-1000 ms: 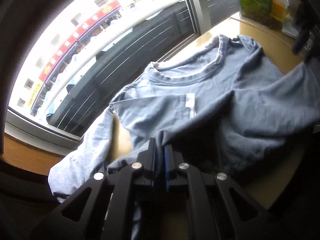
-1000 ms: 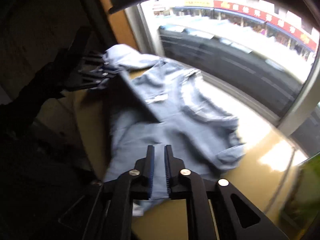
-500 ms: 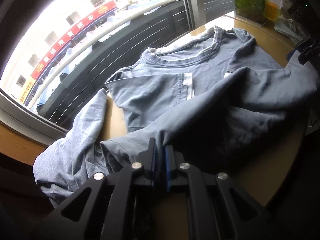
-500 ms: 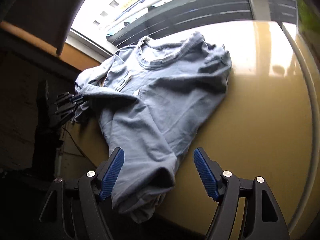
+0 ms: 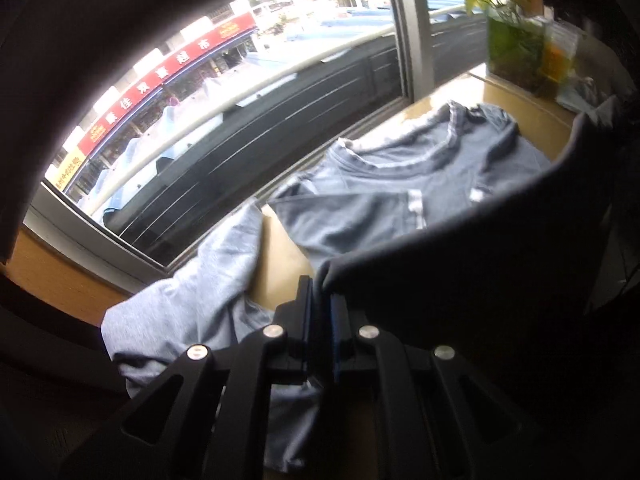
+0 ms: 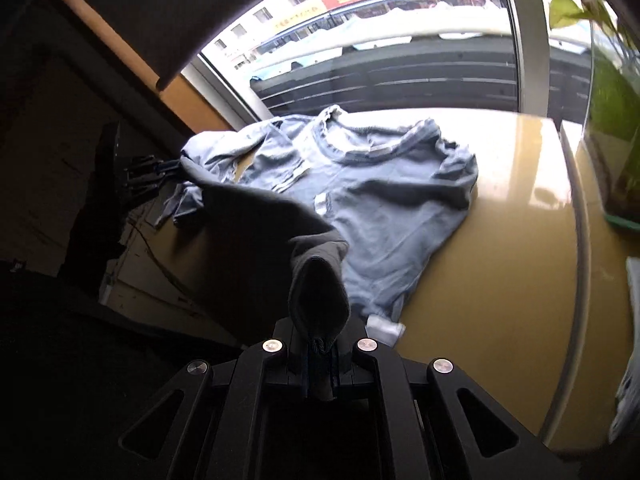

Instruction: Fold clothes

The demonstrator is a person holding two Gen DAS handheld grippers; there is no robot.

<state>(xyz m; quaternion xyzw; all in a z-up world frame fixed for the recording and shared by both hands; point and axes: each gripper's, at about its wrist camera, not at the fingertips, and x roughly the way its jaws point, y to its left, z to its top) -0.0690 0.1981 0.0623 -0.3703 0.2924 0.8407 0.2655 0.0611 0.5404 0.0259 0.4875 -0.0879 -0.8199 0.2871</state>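
Observation:
A blue-grey T-shirt (image 5: 400,184) lies on the yellow table (image 5: 280,248), collar toward the window. My left gripper (image 5: 320,292) is shut on one corner of its bottom hem, and the cloth rises from the pads as a dark raised fold to the right. In the right wrist view the same T-shirt (image 6: 380,184) spreads over the table (image 6: 520,220). There my right gripper (image 6: 320,344) is shut on the other hem corner, a bunched tuck of fabric standing up out of its pads. The left gripper (image 6: 160,170) shows far left, holding the hem taut.
A glass tank with green plants (image 5: 516,56) stands at the table's far right corner, also seen as the tank (image 6: 616,120) in the right wrist view. A window with a dark railing (image 5: 280,120) runs behind the table. One sleeve (image 5: 208,280) hangs over the left edge.
The right gripper, wide open over the hem half a second ago, has shut on it. The left gripper has risen, lifting its hem corner, and the hem now hangs raised between both.

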